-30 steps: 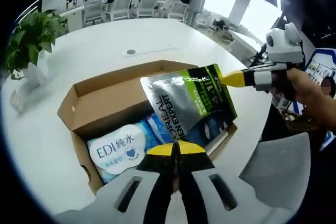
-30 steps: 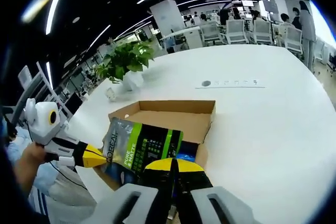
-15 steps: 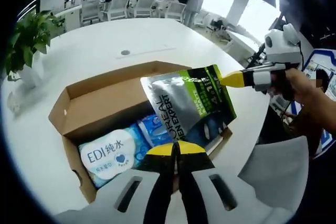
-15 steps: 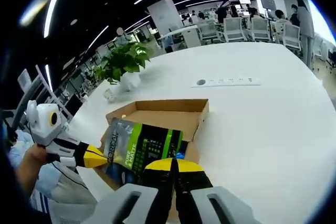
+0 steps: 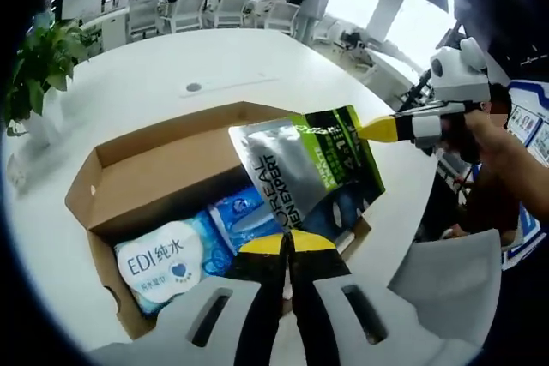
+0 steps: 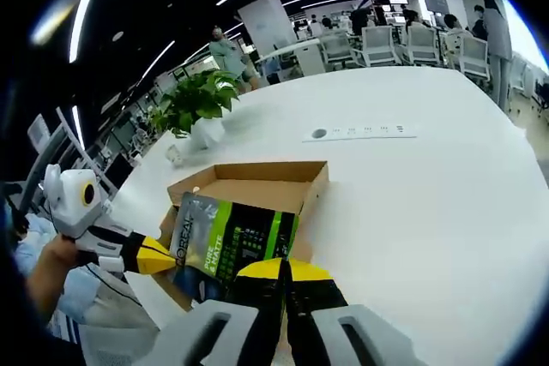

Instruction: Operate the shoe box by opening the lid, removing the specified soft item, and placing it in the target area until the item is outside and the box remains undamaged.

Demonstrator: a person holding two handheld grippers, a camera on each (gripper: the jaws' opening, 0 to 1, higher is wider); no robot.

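Pouch (image 5: 302, 179) hangs above the open shoe box (image 5: 146, 179), pinched at opposite edges by my left tongs (image 5: 287, 244) and right tongs (image 6: 284, 270); it looks light, floppy and slippery.

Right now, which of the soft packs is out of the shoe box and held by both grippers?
The silver-and-green pouch, pinched between left gripper and right gripper. The white pack and blue pack lie inside the box.
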